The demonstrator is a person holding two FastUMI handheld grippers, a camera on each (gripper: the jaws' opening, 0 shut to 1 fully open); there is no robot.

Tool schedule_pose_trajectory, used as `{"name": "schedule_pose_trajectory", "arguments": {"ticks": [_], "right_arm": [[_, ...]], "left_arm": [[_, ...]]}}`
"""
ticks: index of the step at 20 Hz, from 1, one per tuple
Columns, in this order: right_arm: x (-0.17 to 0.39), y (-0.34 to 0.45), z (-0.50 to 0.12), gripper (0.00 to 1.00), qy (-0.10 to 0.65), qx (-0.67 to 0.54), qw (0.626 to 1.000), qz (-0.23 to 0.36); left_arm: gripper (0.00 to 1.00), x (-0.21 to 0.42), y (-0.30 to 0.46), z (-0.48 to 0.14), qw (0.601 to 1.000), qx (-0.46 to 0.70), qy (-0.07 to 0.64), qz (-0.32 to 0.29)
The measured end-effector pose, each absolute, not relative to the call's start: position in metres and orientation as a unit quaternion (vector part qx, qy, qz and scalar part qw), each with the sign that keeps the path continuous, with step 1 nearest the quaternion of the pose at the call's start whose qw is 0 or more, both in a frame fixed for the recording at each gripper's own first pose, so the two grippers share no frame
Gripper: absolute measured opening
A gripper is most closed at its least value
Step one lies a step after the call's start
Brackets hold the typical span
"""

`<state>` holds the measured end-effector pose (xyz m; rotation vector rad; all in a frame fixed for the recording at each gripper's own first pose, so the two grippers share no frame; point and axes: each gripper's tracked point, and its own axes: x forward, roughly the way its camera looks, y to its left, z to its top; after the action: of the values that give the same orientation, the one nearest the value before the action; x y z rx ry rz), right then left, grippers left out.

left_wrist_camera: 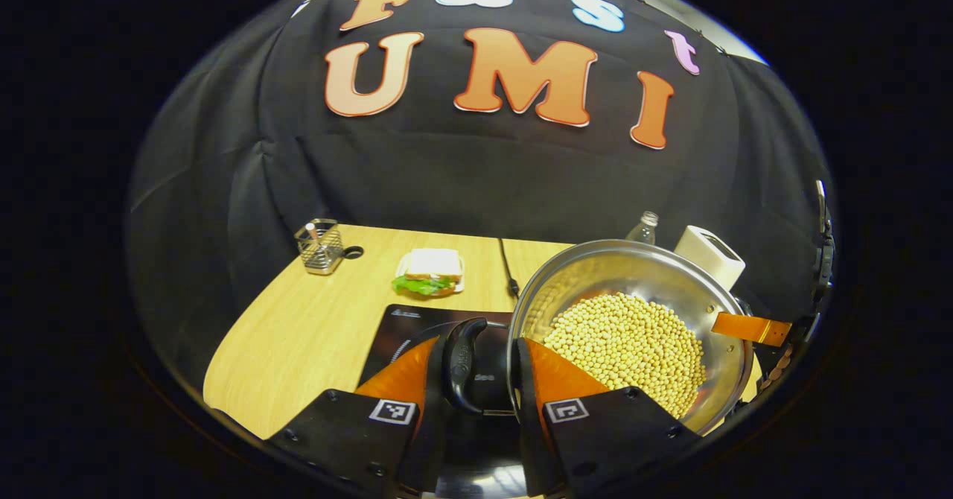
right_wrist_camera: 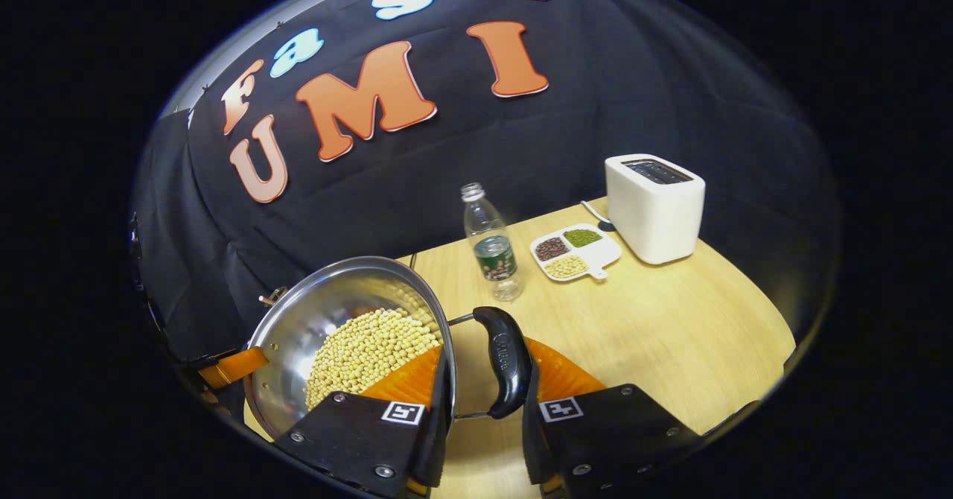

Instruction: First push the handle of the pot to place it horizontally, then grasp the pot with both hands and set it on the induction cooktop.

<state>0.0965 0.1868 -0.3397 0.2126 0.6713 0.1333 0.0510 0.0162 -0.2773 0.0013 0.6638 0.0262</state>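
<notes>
Left gripper view, lower centre: left gripper [left_wrist_camera: 480, 380] clamped on a black loop handle [left_wrist_camera: 463, 365] of the stainless steel pot [left_wrist_camera: 595, 275], shiny and round, full of pale soybeans [left_wrist_camera: 629, 346], sitting lower right of the frame, partly over the black glass induction cooktop [left_wrist_camera: 406, 328]. Far side of the pot, orange finger of the right gripper [left_wrist_camera: 752, 328]. Upper left on the wooden table [left_wrist_camera: 298, 342]: wire mesh holder [left_wrist_camera: 320, 247] and a sandwich [left_wrist_camera: 432, 272] with green lettuce.

Right gripper view, lower centre: right gripper [right_wrist_camera: 484, 387] closed on the opposite black handle [right_wrist_camera: 505, 361], pot [right_wrist_camera: 313, 313] at lower left. Beyond it, clear plastic bottle [right_wrist_camera: 491, 244], white divided dish [right_wrist_camera: 575, 252] of beans, boxy white toaster [right_wrist_camera: 655, 207] at upper right.
</notes>
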Motion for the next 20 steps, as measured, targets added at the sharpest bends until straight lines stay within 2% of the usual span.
{"name": "schedule_pose_trajectory", "arguments": {"ticks": [1,2,3,4,6,7,11,13,14,19,20], "right_arm": [[0.097,0.201,-0.34,0.42,0.329,0.102,0.936,0.072],[0.097,0.214,-0.342,0.42,0.331,0.1,0.935,0.078],[0.098,0.227,-0.344,0.42,0.333,0.099,0.934,0.085],[0.098,0.239,-0.347,0.42,0.335,0.099,0.932,0.091],[0.095,0.263,-0.355,0.42,0.343,0.098,0.929,0.102],[0.093,0.272,-0.358,0.42,0.347,0.098,0.927,0.106],[0.093,0.303,-0.377,0.42,0.36,0.094,0.921,0.117],[0.091,0.313,-0.385,0.42,0.367,0.089,0.918,0.121],[0.091,0.318,-0.39,0.42,0.371,0.089,0.916,0.122],[0.088,0.33,-0.408,0.42,0.388,0.087,0.909,0.122],[0.088,0.33,-0.41,0.42,0.39,0.089,0.909,0.121]], "left_arm": [[0.49,0.051,0.029,-0.277,0.945,-0.001,0.326,0.02],[0.53,0.049,0.042,-0.276,0.945,-0.003,0.327,0.028],[0.49,0.047,0.054,-0.277,0.944,-0.004,0.328,0.035],[0.53,0.043,0.065,-0.277,0.944,-0.005,0.328,0.042],[0.53,0.038,0.087,-0.278,0.942,-0.005,0.331,0.055],[0.49,0.038,0.096,-0.278,0.941,-0.004,0.333,0.06],[0.53,0.037,0.126,-0.291,0.937,-0.009,0.342,0.075],[0.49,0.035,0.13,-0.293,0.934,-0.011,0.347,0.08],[0.53,0.035,0.133,-0.297,0.933,-0.013,0.35,0.083],[0.46,0.033,0.157,-0.32,0.928,-0.017,0.362,0.086],[0.49,0.033,0.157,-0.322,0.927,-0.019,0.365,0.085]]}}
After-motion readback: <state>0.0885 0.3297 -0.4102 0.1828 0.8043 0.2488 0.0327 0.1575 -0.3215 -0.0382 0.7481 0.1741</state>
